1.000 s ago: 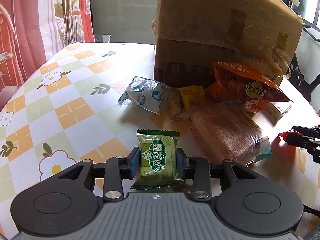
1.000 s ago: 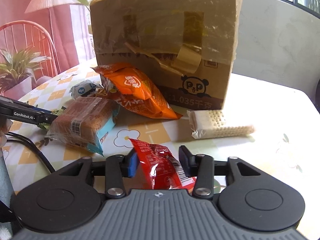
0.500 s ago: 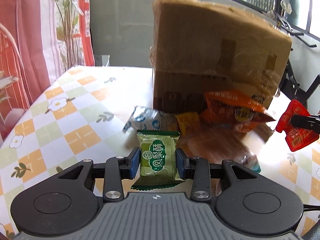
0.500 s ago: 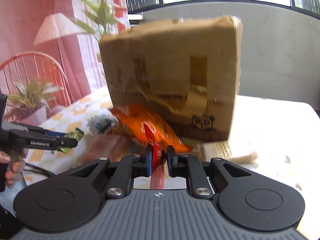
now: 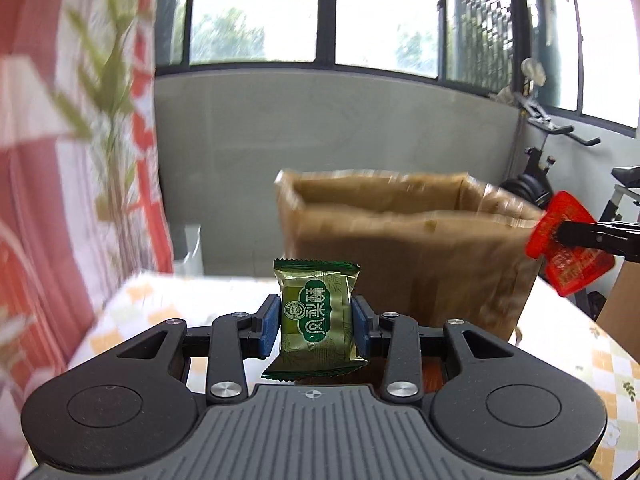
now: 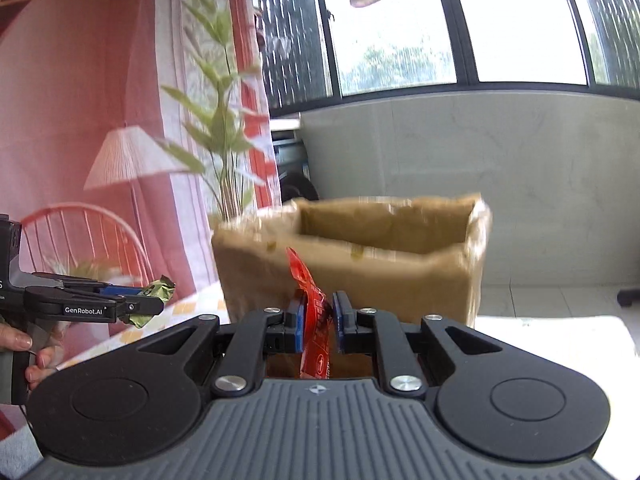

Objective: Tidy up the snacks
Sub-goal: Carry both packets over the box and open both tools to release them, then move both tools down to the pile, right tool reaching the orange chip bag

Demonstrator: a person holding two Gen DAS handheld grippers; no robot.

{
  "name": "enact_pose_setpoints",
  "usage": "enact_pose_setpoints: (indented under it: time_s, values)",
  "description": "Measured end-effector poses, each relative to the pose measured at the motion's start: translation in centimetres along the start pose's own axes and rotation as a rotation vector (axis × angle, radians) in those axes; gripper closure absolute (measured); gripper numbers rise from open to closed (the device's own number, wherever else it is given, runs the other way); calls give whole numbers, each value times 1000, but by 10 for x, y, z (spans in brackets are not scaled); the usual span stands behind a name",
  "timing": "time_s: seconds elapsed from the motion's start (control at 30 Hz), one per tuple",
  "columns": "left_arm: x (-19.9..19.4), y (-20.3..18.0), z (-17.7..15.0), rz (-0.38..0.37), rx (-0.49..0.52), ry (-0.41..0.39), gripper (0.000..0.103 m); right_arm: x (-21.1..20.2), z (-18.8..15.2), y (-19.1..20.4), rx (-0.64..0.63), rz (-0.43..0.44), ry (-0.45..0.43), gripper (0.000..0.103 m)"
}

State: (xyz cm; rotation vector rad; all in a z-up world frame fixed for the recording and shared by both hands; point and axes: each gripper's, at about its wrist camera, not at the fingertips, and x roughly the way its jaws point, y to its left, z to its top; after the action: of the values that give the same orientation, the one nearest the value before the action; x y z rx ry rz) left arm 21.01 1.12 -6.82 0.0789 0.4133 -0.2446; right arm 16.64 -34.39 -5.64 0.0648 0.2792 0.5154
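Note:
My left gripper is shut on a green snack packet held upright, raised to about the rim of the open cardboard box. My right gripper is shut on a red snack packet held edge-on, in front of the same box. The left wrist view shows the red packet in the right gripper at the box's right side. In the right wrist view the left gripper with the green packet is at the far left, held by a hand.
The box stands on a table with a flowered checked cloth. A red and white curtain and a plant are on the left. An exercise bike stands at the right, windows behind.
Both grippers rose from the table to the box's rim, carrying their packets. The right gripper shut tight on the red packet. The other snacks dropped out of view.

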Motion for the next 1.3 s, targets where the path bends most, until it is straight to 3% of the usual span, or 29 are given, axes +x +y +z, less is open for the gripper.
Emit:
enact_pose_setpoints:
  time_s: [0.13,0.3,0.5,0.57,0.63,0.73,1.1,1.3]
  values:
    - [21,-17,45,-74,-6,-58,63,18,35,-8,-14,-8,-52,88]
    - [66,-48,88,-136,34,-84,63,52,58,-26,-13,-65,-51,88]
    - [128,-69,102,-135,57,-5,63,94,53,-55,109,-114,15,88]
    - [143,-66,100,-125,64,19,58,101,49,-58,122,-132,36,85]
    - [148,-63,98,-114,66,16,38,102,45,-59,117,-156,44,84]
    - [148,-56,96,-84,65,14,37,98,43,-60,126,-160,44,74]
    - [86,-3,83,-54,14,16,37,55,31,-35,119,-136,22,74]
    - [49,29,56,-41,-36,30,37,32,15,-13,134,-121,14,63]
